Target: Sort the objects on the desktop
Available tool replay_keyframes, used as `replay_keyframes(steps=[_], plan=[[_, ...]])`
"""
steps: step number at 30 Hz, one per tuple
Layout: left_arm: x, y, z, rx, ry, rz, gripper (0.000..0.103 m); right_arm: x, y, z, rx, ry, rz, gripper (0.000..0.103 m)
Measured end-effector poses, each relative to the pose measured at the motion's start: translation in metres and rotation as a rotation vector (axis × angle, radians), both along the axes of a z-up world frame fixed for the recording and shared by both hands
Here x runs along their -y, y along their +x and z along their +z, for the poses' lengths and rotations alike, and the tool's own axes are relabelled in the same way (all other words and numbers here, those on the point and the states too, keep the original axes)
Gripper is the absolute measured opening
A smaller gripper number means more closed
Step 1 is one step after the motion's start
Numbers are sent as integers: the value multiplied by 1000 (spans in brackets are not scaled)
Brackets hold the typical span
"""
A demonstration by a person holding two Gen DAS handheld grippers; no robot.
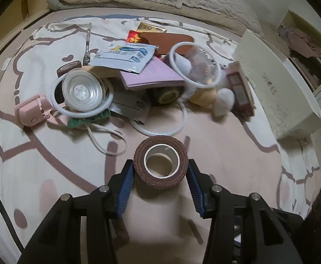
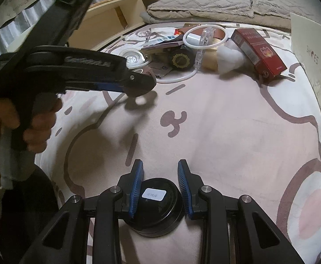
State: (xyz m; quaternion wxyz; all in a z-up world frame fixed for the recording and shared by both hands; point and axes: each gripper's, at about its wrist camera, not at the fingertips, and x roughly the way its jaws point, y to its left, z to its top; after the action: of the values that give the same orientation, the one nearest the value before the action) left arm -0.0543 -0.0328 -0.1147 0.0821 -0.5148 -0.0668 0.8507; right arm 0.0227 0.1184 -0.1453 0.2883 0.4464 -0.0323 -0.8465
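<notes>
**2 grippers, each clamped on a round thing**

We see our left gripper [image 1: 160,171] closed on a brown roll of bandage tape [image 1: 160,161], its blue pads pressing both sides while the roll's open core faces the camera, above the pink-and-white patterned bedsheet [image 1: 226,145]. Our right gripper [image 2: 160,184] is closed on a black round tin [image 2: 153,206] with a small white label, held between the blue pads low over the sheet. In the right wrist view a hand [image 2: 17,127] grasps the left tool's handle. Beyond lies the clutter: a clear glass lid [image 1: 82,91] sitting on a white ring, a second brown roll [image 1: 69,68], a blue-white sachet [image 1: 123,56], a pink notebook [image 1: 151,76], a red carton [image 2: 259,52], and a white box [image 1: 277,83] at the right edge.
</notes>
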Motion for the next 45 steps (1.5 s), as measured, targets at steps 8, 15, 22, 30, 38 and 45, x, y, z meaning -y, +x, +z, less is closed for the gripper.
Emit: replay_keyframes(steps=[8, 15, 22, 30, 38, 45], plan=[[-16, 16, -6, 18, -58, -54, 47, -5, 1, 4, 6, -40, 17, 37], [-17, 23, -14, 39, -90, -54, 48, -9, 12, 30, -94, -38, 74, 77], [-18, 23, -17, 52, -90, -51, 62, -4, 24, 25, -100, 90, 175, 84], [-20, 19, -20, 57, -66, -50, 73, 2, 31, 11, -149, 258, 181, 85], [-20, 19, -27, 58, -46, -52, 82, -23, 12, 10, -132, 272, 37, 96], [-28, 20, -30, 52, -74, -70, 92, -19, 17, 10, -199, 404, 123, 103]])
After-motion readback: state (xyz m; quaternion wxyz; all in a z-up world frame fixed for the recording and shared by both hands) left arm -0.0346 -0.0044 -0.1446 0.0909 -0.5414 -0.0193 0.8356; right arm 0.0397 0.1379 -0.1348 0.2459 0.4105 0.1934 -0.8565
